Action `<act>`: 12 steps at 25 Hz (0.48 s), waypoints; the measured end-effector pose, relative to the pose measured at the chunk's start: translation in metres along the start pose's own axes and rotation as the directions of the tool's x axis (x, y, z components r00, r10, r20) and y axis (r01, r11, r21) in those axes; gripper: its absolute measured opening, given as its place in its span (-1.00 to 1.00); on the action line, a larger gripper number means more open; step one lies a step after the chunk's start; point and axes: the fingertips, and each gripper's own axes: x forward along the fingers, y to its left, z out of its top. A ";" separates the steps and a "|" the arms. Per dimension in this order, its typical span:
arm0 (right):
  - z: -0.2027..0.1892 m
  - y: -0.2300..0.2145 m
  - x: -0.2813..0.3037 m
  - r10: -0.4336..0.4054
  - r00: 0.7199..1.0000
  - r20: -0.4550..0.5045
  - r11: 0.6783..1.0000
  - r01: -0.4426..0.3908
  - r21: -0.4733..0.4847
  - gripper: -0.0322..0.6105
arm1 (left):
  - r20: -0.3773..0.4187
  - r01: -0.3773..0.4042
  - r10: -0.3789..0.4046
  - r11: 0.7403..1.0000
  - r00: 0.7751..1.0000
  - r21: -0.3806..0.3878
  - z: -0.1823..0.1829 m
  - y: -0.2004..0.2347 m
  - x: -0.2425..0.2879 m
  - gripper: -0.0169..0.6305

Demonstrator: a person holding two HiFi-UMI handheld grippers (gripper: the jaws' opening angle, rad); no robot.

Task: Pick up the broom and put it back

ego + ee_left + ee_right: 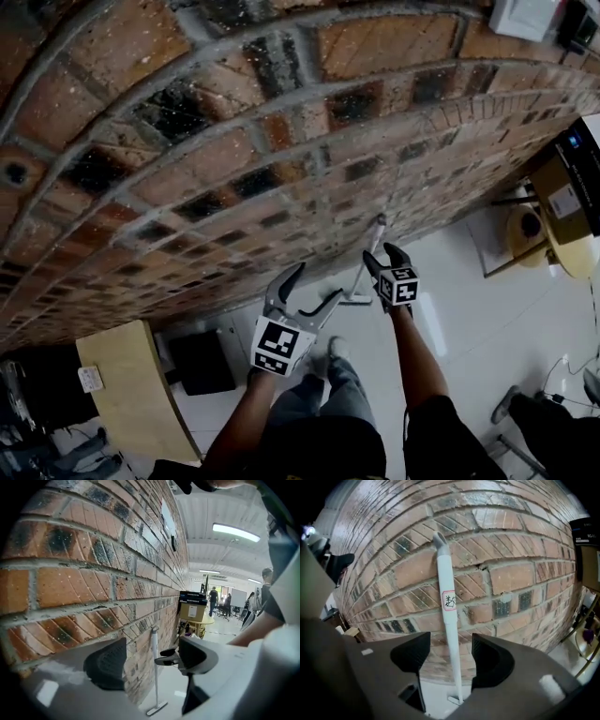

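Landmark: red-brown brick wall point(234, 141).

- Far left, out from the wall's base: pale wooden desk point(122, 394). It is well apart from both grippers.
- Left gripper point(152, 658): held out from the wall and pointed along it. The jaws stand wide apart with nothing between the pads. In the left gripper view the broom shows in the gap but lies well beyond the pads, untouched.
- White long-handled broom point(368, 258): stands nearly upright with its handle top resting against the wall. Its small flat head sits on the pale glossy floor point(469, 309) at the wall's foot. A red-edged label point(449, 601) is partway up the handle.
- Right gripper point(451, 646): faces the wall square on, just short of the broom. The jaws are fairly wide. In the right gripper view the handle runs up through the gap, with clear space on both sides, so neither pad presses on it and nothing is held. In the head view this gripper sits close beside the upper handle, nearer the wall than the left gripper.
- Far right, away from the wall: round yellowish table point(574, 253) carrying a dark box point(572, 178).
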 end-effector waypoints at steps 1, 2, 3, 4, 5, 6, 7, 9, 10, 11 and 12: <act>0.002 0.000 0.009 0.000 1.000 -0.007 1.000 0.000 -0.002 -0.02 | 0.005 -0.007 0.007 1.000 1.000 -0.010 0.000 0.003 -0.004 0.14; 0.005 0.001 0.017 0.001 1.000 -0.012 1.000 -0.001 -0.001 -0.02 | 0.009 -0.015 0.015 1.000 1.000 -0.017 0.000 0.006 -0.009 0.14; 0.008 0.002 0.023 0.001 1.000 -0.015 1.000 -0.001 0.002 -0.02 | 0.011 -0.023 0.023 1.000 1.000 -0.022 -0.001 0.009 -0.012 0.14; 0.011 0.002 0.029 0.000 1.000 -0.019 1.000 0.000 0.009 -0.03 | 0.012 -0.030 0.030 0.999 0.999 -0.026 -0.002 0.011 -0.016 0.14; 0.012 0.002 0.034 -0.001 1.000 -0.023 1.000 0.002 0.022 -0.05 | 0.012 -0.037 0.037 0.999 0.999 -0.029 -0.003 0.013 -0.020 0.14; 0.013 0.001 0.038 0.001 1.000 -0.027 0.999 0.000 0.041 -0.05 | 0.013 -0.044 0.044 0.999 0.999 -0.032 -0.004 0.015 -0.023 0.14; 0.013 0.001 0.041 0.004 1.000 -0.029 0.998 -0.002 0.065 -0.06 | 0.013 -0.049 0.050 0.998 0.999 -0.034 -0.005 0.016 -0.026 0.14; 0.015 0.003 0.044 0.001 1.000 -0.026 0.995 0.002 0.103 -0.41 | 0.017 -0.059 0.060 0.997 0.998 -0.043 -0.008 0.019 -0.032 0.14; 0.016 0.005 0.044 -0.003 1.000 -0.024 0.994 0.006 0.105 -0.60 | 0.020 -0.064 0.065 0.997 0.998 -0.050 -0.010 0.020 -0.035 0.14; 0.015 0.009 0.043 -0.005 1.000 -0.025 0.996 0.007 0.093 -0.61 | 0.022 -0.070 0.071 0.996 0.997 -0.057 -0.011 0.020 -0.039 0.14; 0.014 0.015 0.041 -0.002 1.000 -0.029 0.997 0.004 0.071 -0.62 | 0.026 -0.075 0.077 0.995 0.997 -0.062 -0.012 0.021 -0.043 0.14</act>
